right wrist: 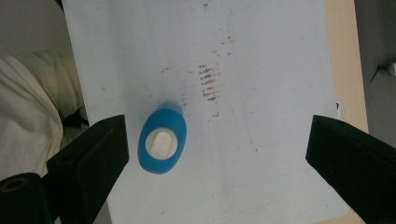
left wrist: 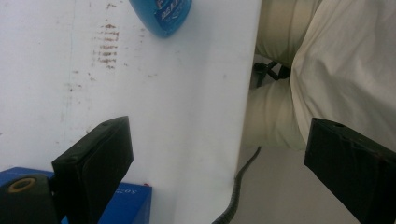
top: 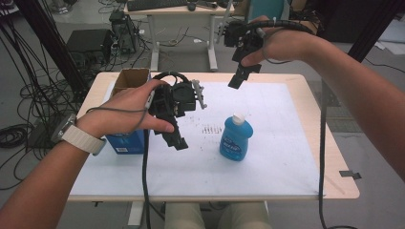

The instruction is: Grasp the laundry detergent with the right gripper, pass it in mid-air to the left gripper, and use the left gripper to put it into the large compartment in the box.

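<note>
Right hand-held gripper (right wrist: 215, 154) open, high above upright blue bottle (right wrist: 162, 141).

blue bottle (left wrist: 161, 16) cut off by top edge (label unreadable), blue box (top: 125, 142) half hidden behind left hand (top: 125, 110)

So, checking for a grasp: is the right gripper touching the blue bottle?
Apart. The high view shows the right gripper in the air above the bottle.

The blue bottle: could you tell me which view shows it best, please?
The high view: the blue bottle stands upright on the white sheet, whole, label and white cap visible. The right gripper view looks down on its cap and shoulders; the left gripper view catches just its lower part.
</note>
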